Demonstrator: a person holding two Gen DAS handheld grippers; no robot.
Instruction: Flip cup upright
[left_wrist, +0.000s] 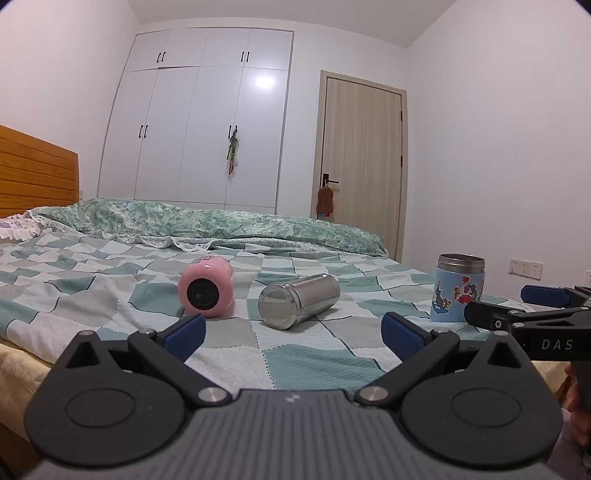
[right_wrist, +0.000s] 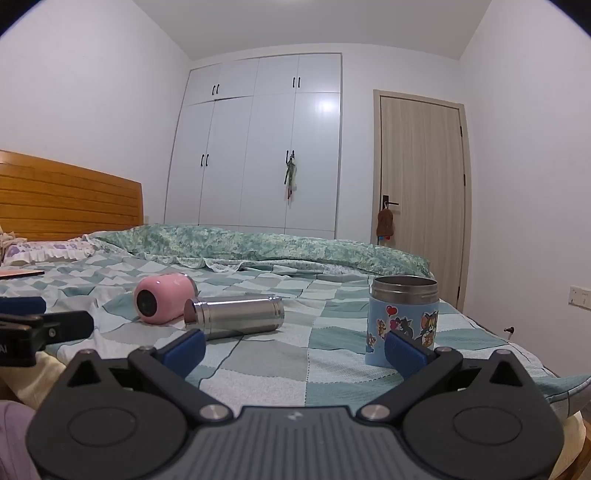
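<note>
A pink cup (left_wrist: 207, 290) (right_wrist: 162, 297) lies on its side on the checked bedspread, base toward me. A steel cup (left_wrist: 299, 305) (right_wrist: 236, 315) lies on its side just right of it. A blue cartoon cup (left_wrist: 458, 288) (right_wrist: 402, 319) stands upright with its mouth up. My left gripper (left_wrist: 293, 336) is open and empty, short of the two lying cups. My right gripper (right_wrist: 293, 349) is open and empty; its right fingertip (right_wrist: 404, 352) is close in front of the blue cup. The right gripper also shows in the left wrist view (left_wrist: 517, 308).
A rolled green quilt (left_wrist: 207, 221) lies across the far side of the bed. A wooden headboard (right_wrist: 66, 199) is at the left, with a white wardrobe (right_wrist: 258, 147) and a door (right_wrist: 421, 177) behind. The bed's near edge (left_wrist: 22, 354) is just below the grippers.
</note>
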